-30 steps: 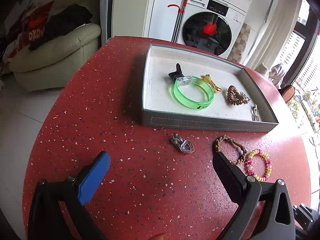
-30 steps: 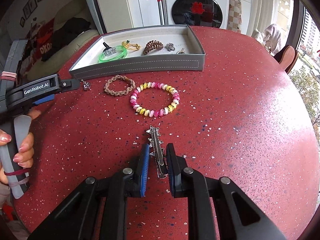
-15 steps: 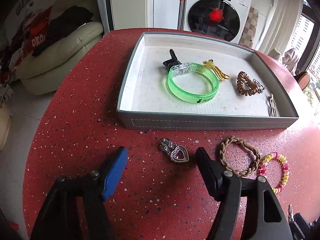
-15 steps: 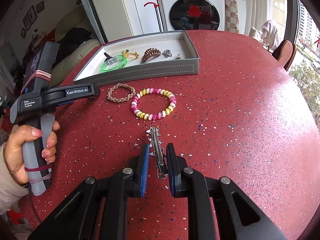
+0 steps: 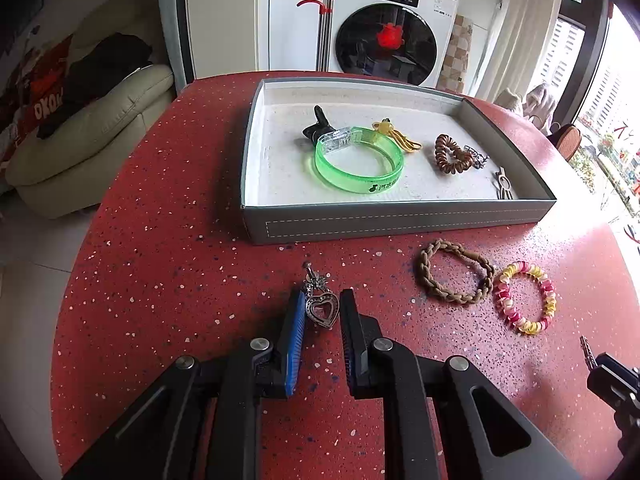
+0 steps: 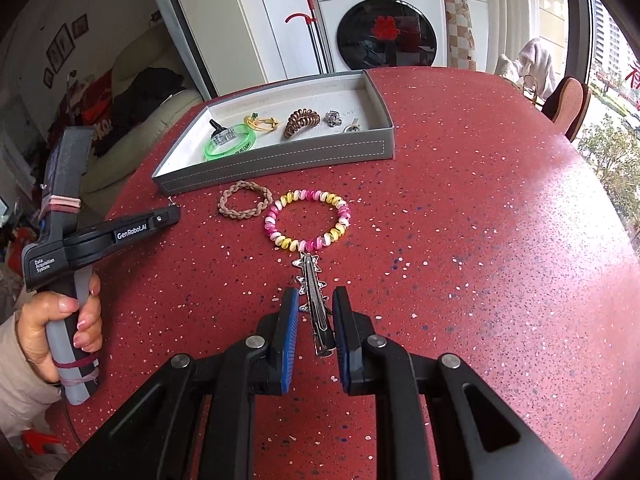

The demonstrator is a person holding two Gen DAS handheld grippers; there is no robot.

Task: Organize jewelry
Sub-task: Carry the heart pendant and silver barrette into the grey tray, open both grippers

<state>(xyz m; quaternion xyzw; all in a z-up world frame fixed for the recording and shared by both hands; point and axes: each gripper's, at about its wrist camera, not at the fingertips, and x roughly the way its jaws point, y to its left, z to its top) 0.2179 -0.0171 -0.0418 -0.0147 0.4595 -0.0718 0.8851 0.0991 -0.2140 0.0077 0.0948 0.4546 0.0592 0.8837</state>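
Observation:
A grey tray (image 5: 400,222) on the red table holds a green bangle (image 5: 358,159), a brown coil tie (image 5: 452,153) and small pieces. My left gripper (image 5: 320,306) is shut on a silver heart pendant (image 5: 321,309) just before the tray's front wall. A braided brown bracelet (image 5: 454,273) and a pink-yellow bead bracelet (image 5: 524,297) lie to its right. My right gripper (image 6: 316,304) is shut on a silver spiked hair clip (image 6: 316,300), its tip near the bead bracelet (image 6: 307,220). The tray (image 6: 280,160) lies beyond.
A washing machine (image 5: 386,28) and a cream sofa (image 5: 80,140) stand beyond the table's far edge. A chair (image 6: 570,102) is at the right. The person's hand (image 6: 60,320) holds the left gripper's handle at the table's left edge.
My left gripper moved forward to the heart pendant and closed on it. My right gripper kept its hold on the spiked clip and carried it closer to the bead bracelet.

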